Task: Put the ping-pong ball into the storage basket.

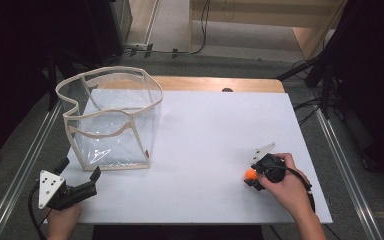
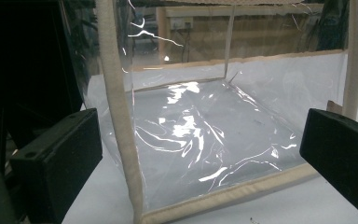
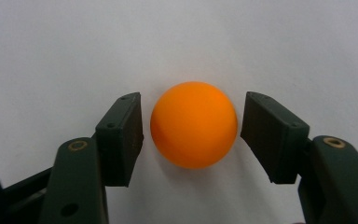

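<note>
Nearest the person, at the front left edge of the white worktop [image 1: 205, 130], the left tool [image 1: 82, 182] sits in the left hand [image 1: 62, 220], its two black jaws spread wide with nothing between them. In the left gripper view those jaws frame the near lower corner of the bag just ahead.

At the front right, the right hand [image 1: 287, 187] holds the right tool [image 1: 252, 175] low over the worktop. An orange ball [image 3: 193, 124] lies on the white surface directly between its jaws. In the right gripper view a thin gap shows on each side of the ball, a little wider on the right, so the pads bracket it without pressing on it. The ball is near the front right of the worktop, well apart from the bag.

Farther back on the left stands a clear plastic bag [image 1: 112, 120], box-shaped, with cream fabric trim [image 2: 119, 116] along its edges and around its open, wavy rim. It stands upright on the worktop and its transparent walls show only glare and the white surface underneath. Beyond the white sheet a strip of wooden worktop edge [image 1: 215, 83] runs along the far side.
</note>
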### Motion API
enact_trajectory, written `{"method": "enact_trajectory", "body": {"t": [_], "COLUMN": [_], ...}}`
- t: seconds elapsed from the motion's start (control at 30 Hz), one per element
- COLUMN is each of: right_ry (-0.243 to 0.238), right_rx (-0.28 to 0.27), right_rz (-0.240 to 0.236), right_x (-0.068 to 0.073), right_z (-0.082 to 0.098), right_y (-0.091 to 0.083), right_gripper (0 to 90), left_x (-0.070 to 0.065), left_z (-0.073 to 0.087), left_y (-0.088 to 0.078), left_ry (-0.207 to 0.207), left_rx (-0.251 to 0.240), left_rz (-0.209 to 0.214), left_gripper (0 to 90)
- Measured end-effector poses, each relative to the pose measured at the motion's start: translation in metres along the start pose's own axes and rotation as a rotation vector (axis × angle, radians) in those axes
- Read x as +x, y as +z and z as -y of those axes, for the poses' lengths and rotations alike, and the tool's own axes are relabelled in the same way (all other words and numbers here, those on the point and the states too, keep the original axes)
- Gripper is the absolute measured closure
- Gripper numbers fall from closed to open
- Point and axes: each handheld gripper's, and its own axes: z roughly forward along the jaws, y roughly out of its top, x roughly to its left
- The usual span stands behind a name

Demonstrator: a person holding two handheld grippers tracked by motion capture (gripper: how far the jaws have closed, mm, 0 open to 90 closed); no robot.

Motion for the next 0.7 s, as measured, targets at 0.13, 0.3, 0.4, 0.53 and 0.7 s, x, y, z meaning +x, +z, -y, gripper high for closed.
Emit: {"method": "enact_trajectory", "body": {"t": [0.13, 0.3, 0.4, 0.53, 0.7], "right_ry": [-0.011, -0.010, -0.008, -0.003, -0.002], "right_rx": [0.012, 0.022, 0.018, 0.011, 0.003], "right_rz": [-0.005, -0.004, -0.005, -0.009, -0.011], "right_x": [-0.0004, -0.0002, -0.0010, -0.0013, -0.0026], "right_z": [0.0002, 0.0003, -0.0001, -0.0013, -0.0038], "right_y": [0.0012, 0.0026, 0.0014, -0.0005, -0.0036], "right_gripper": [41.2, 45.1, 47.7, 47.8, 47.8], "left_x": [-0.0002, 0.0001, 0.0000, 0.0000, 0.0001], "left_z": [0.0000, 0.0000, 0.0000, 0.0000, 0.0000], "left_y": [0.0000, -0.0001, -0.0001, -0.0001, -0.0001], "left_ry": [0.000, 0.000, 0.000, -0.001, 0.000], "left_rx": [0.000, 0.001, 0.000, 0.001, 0.001], "left_rz": [-0.001, 0.001, -0.001, -0.001, -0.001], "left_gripper": [0.0, 0.0, 0.0, 0.0, 0.0]}}
